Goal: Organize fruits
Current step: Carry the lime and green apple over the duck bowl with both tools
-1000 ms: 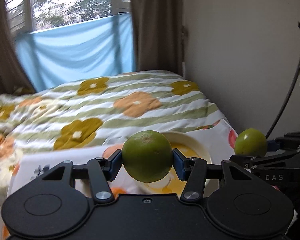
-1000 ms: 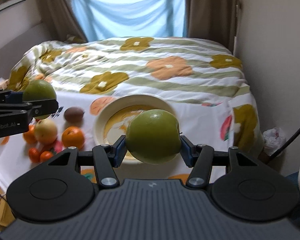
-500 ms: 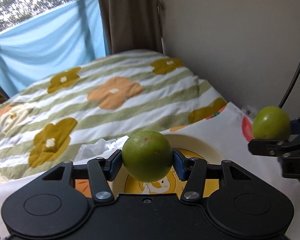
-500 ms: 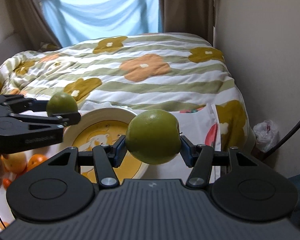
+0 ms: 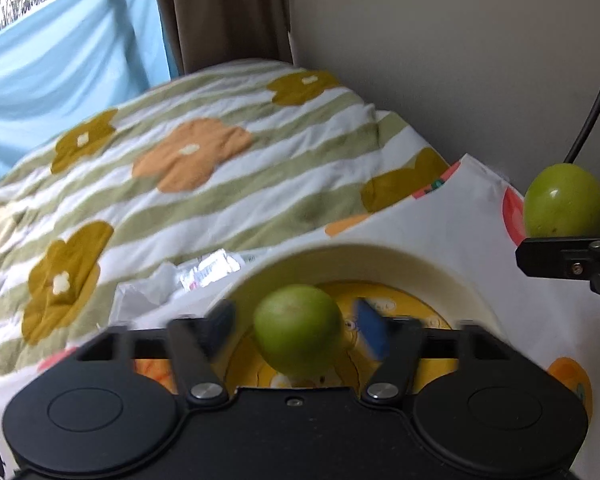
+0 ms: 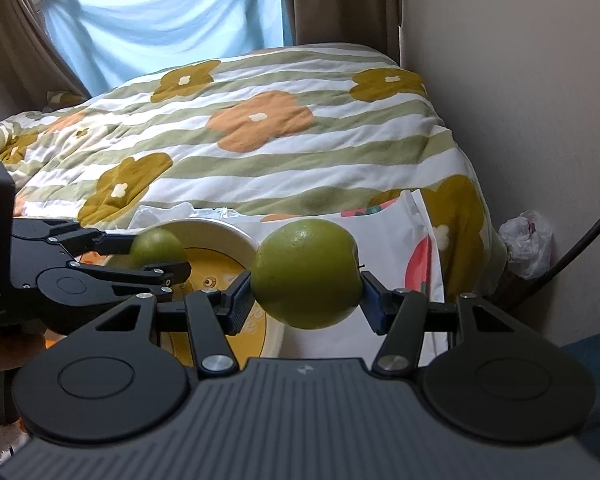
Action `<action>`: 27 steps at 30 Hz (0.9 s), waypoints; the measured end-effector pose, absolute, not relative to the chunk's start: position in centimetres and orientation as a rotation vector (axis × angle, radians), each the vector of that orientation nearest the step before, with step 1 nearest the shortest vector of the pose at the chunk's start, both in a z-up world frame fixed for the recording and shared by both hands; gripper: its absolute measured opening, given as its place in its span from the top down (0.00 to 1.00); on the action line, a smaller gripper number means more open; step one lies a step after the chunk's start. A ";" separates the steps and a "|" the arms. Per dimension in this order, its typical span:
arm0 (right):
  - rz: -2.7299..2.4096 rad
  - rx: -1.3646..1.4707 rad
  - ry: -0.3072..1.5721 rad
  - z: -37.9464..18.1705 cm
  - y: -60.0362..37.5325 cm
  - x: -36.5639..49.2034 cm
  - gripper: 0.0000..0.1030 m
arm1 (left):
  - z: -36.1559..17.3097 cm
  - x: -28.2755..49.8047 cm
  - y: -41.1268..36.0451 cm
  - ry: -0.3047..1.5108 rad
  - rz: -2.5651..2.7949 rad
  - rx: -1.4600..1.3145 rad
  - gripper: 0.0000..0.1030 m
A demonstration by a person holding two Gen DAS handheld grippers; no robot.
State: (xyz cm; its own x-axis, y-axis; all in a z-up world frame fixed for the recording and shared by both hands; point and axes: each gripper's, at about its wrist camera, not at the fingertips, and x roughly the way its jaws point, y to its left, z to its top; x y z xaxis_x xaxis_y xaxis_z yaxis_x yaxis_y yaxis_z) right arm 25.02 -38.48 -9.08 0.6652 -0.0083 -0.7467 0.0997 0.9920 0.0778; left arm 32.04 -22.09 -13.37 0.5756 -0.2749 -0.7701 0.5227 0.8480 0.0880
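Note:
A cream bowl with a yellow inside [image 5: 440,276] sits on a white printed cloth on the bed; it also shows in the right wrist view [image 6: 236,236]. My left gripper [image 5: 298,330] is over the bowl with its jaws spread apart, blurred. A small green fruit [image 5: 298,330] sits between them without touching the pads, over the bowl's inside. From the right wrist view this fruit [image 6: 158,248] is at the bowl's left rim. My right gripper [image 6: 306,274] is shut on a larger green fruit [image 6: 306,274], held right of the bowl; it shows in the left wrist view [image 5: 564,206].
A striped floral duvet [image 6: 260,128] covers the bed behind the bowl. A wall [image 6: 520,80] runs along the right, with a plastic bag [image 6: 528,240] and a black cable [image 6: 592,232] at its foot. Crumpled white wrapping [image 5: 204,272] lies behind the bowl.
My left gripper has moved down over the bowl and its jaws have opened, letting go of the small green fruit. My right gripper has kept its grip on the larger fruit.

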 end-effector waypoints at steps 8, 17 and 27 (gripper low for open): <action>-0.071 0.120 0.832 -8.6 -38.8 25.5 0.31 | -11.6 30.9 -20.4 0.799 -0.461 0.336 0.09; 0.058 0.022 0.837 -9.3 -37.1 26.3 0.31 | -9.4 28.2 -16.7 0.780 -0.372 0.249 0.09; 0.201 -0.122 0.813 -12.2 -33.3 27.1 0.31 | -8.6 26.3 -13.1 0.789 -0.256 0.136 0.09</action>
State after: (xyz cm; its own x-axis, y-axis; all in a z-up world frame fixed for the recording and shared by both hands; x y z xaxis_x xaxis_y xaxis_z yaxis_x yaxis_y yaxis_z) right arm 27.10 -33.28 -12.22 0.6694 0.1316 -0.7311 -0.2248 0.9739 -0.0306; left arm 26.32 -13.08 -8.59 0.6758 -0.1768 -0.7155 0.2779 0.9603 0.0252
